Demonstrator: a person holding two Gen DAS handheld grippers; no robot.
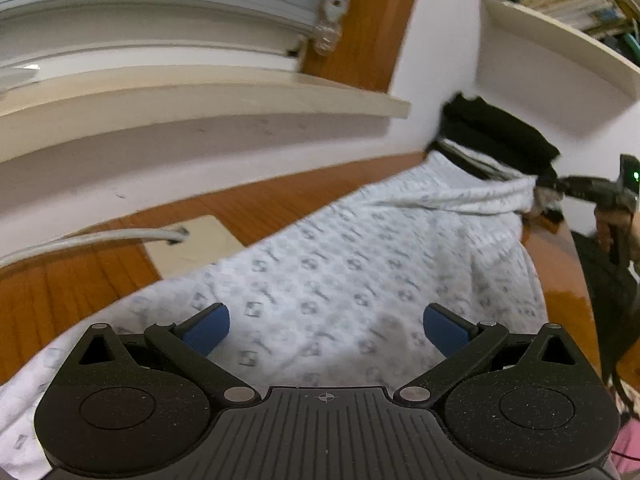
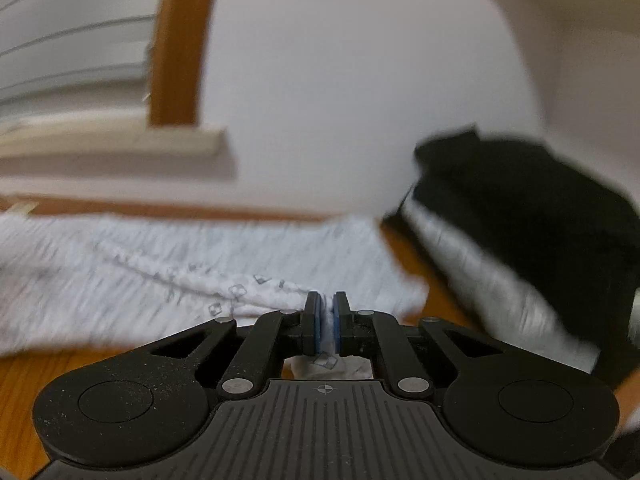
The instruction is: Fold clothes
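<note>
A white garment with a small grey print lies spread on the wooden table. My left gripper hangs just above its near part, blue pads wide apart with only cloth beneath them. In the left wrist view my right gripper shows at the far right, pinching the garment's lifted edge. In the right wrist view that right gripper is shut on a fold of the white garment, and cloth bunches behind the pads. The edge it holds is raised off the table.
A stack of folded clothes, black on top, sits at the table's far right against the white wall. A beige plate with a grey cable lies on the table at left. A window sill and a bookshelf are above.
</note>
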